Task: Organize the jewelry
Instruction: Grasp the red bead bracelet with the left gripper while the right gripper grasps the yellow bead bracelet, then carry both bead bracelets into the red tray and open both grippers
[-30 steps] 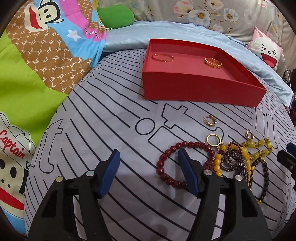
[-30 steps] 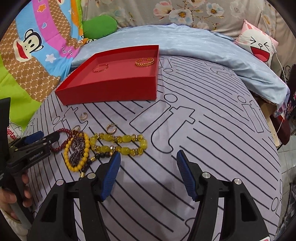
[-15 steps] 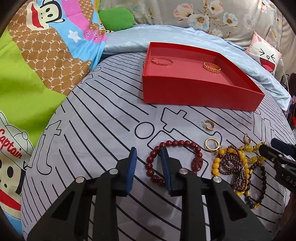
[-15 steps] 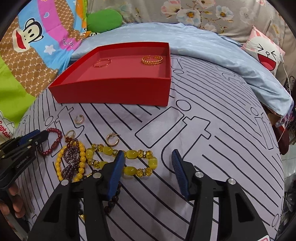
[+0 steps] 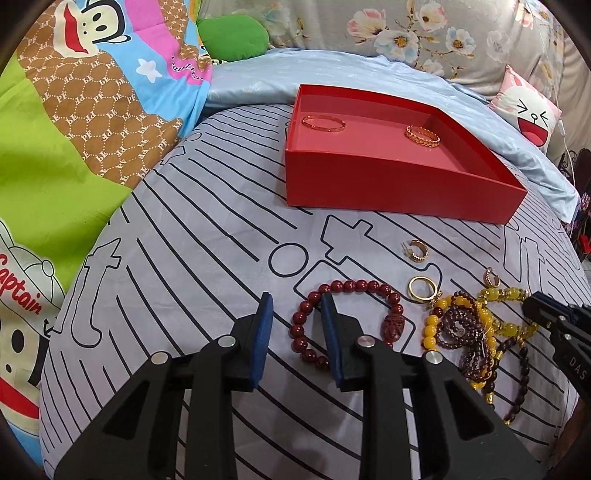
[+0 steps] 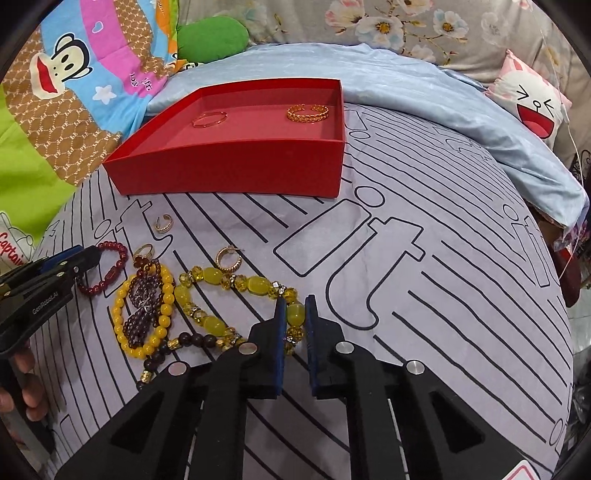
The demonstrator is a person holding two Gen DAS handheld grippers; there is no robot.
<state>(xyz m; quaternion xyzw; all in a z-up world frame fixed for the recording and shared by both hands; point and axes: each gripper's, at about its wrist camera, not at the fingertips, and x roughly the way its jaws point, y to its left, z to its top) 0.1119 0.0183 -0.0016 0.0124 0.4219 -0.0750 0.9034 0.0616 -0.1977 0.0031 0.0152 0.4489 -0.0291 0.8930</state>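
A red tray holds two gold bangles. A dark red bead bracelet lies on the grey bedsheet. My left gripper straddles its left side, jaws narrowed, beads between them. A chunky yellow bead bracelet lies beside a pile of small yellow, purple and dark beads. My right gripper is shut on the yellow bracelet's right end. Gold hoop earrings and a gold ring lie loose.
A cartoon monkey blanket lies left. A light blue quilt and a pink face pillow lie behind the tray. A green cushion sits at the back.
Both grippers moved forward and down. The left narrowed around the red bracelet's side. The right closed onto the yellow bracelet's end.
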